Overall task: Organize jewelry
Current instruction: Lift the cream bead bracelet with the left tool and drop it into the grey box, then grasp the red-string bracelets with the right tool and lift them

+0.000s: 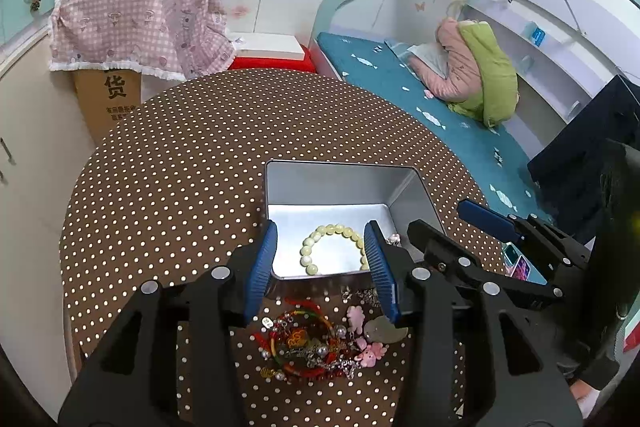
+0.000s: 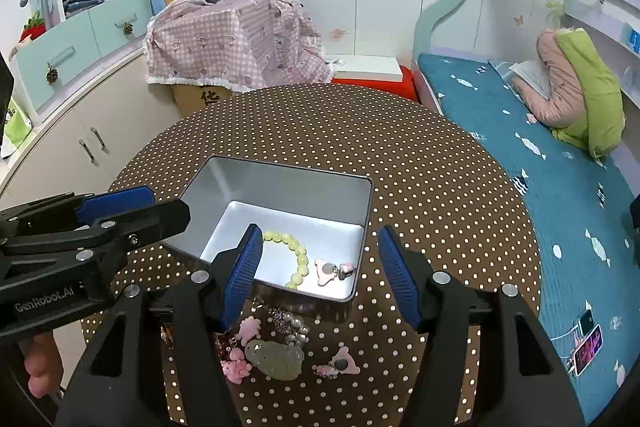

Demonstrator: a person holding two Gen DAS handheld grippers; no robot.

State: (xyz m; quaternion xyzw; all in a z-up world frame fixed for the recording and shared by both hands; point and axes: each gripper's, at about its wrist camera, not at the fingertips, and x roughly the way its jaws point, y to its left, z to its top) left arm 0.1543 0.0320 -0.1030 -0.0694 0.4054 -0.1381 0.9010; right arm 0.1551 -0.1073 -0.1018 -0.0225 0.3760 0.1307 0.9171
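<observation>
The yellow bead bracelet (image 1: pixel 332 247) and a pink charm (image 2: pixel 330 271) lie in the metal tin (image 1: pixel 340 183); more jewelry (image 1: pixel 316 343) sits heaped on the dotted tabletop (image 1: pixel 180 167) before it. My left gripper (image 1: pixel 320 267) and right gripper (image 2: pixel 320 275) hover level over the tin's near edge, jaws apart and empty.

Matt silvery metal tin (image 2: pixel 280 195) (smooth inside), glossy bead bracelet (image 2: pixel 298 253), cloth-like dotted table cover (image 2: pixel 420 167).

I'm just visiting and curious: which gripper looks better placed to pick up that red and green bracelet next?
Probably the left gripper: it is open with the red and green bracelet lying just ahead between its fingers. The right gripper, also open, faces the jade pendant instead.
</observation>
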